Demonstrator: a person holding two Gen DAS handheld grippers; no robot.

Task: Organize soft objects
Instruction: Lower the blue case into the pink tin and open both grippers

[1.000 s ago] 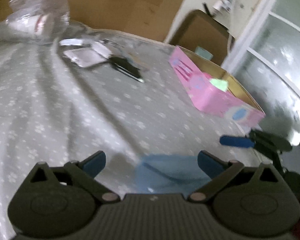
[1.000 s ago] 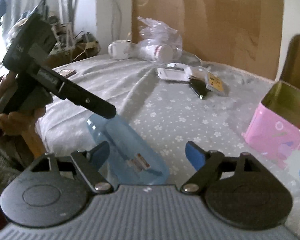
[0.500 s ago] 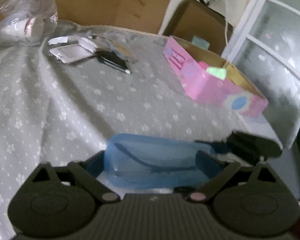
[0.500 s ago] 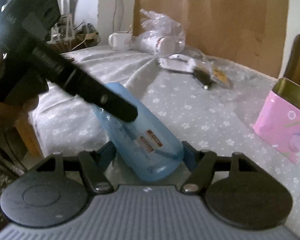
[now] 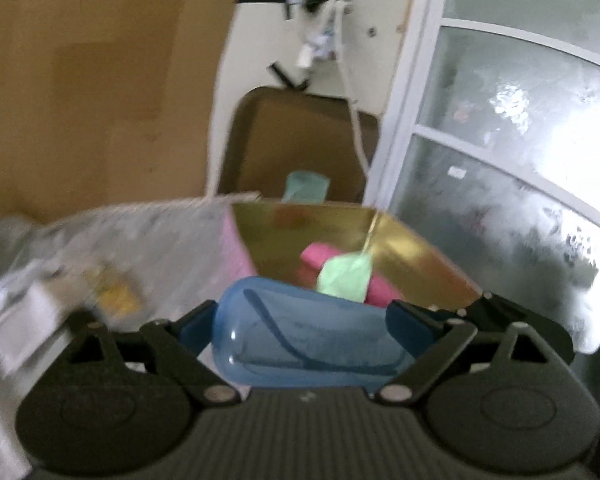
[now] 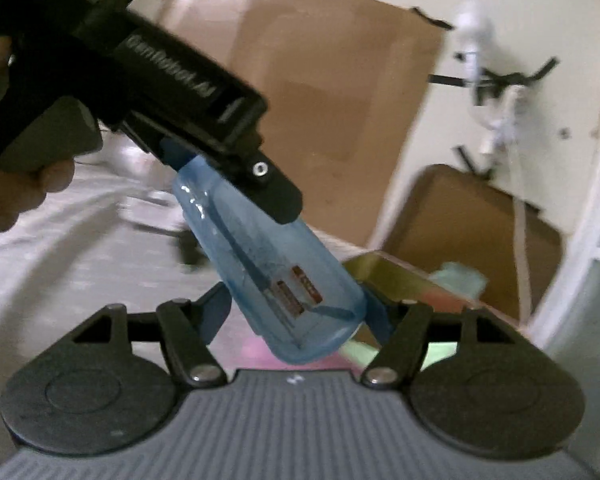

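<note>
- Translucent blue plastic made up the soft pouch (image 5: 308, 340), which was held off the worktop (image 6: 60, 248) between both tools, near the open pink box (image 5: 236, 256).
- Left tool (image 5: 300, 320) gripped one end of the pouch, its blue pads pressed against the sides; the right wrist view showed that tool's black body clamped over the pouch's upper end.
- Right tool (image 6: 296, 312) stood with its fingers either side of the pouch's lower end; they looked to be touching it, so I judged it closed on the pouch, though blur left that less than certain.
- Judged by its look, the pouch was light, pliable and rather slick, likely to sag or slip if pinched at one corner; taking hold across the width near each end seemed soundest.
- Only the left wrist view showed the box's gold interior with a pink block (image 5: 324, 256) and a green piece (image 5: 344, 280) inside, far right of the pouch.
- Only the right wrist view showed the small red-brown labels (image 6: 300, 292) on the pouch and the person's hand (image 6: 16, 188) on the left tool.
</note>
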